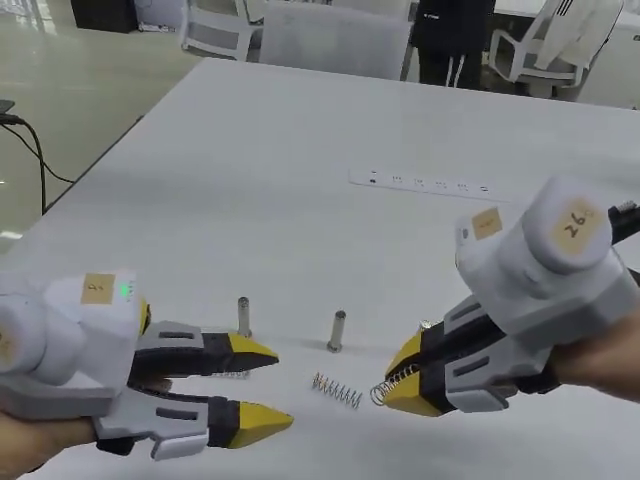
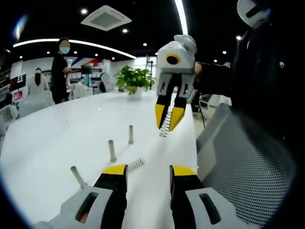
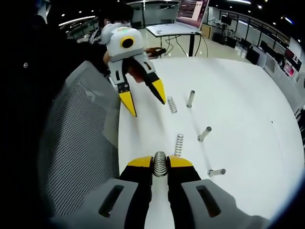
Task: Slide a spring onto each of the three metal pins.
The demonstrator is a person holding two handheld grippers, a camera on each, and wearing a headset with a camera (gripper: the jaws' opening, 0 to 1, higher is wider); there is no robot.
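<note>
Head view: open bench point(image 1: 300, 140) spreads wide beyond both sets of fingers, with a power strip point(image 1: 425, 184) far past them. In the right gripper view the bench edge runs close beside the fingers, a mesh chair back point(image 3: 81, 143) next to it. The third pin point(image 1: 427, 325) is mostly hidden behind the right gripper point(image 1: 392, 385), whose fingers are clamped on a spring point(image 1: 380, 391) poking out at their tips. The left gripper point(image 1: 262, 388) has its fingers spread wide, holding nothing. A loose spring point(image 1: 335, 390) lies between the two grippers' fingertips. Another spring point(image 1: 230, 374) is half hidden by the left gripper's upper finger. A left pin point(image 1: 243, 316) and a middle pin point(image 1: 337, 330) stand upright just beyond.
</note>
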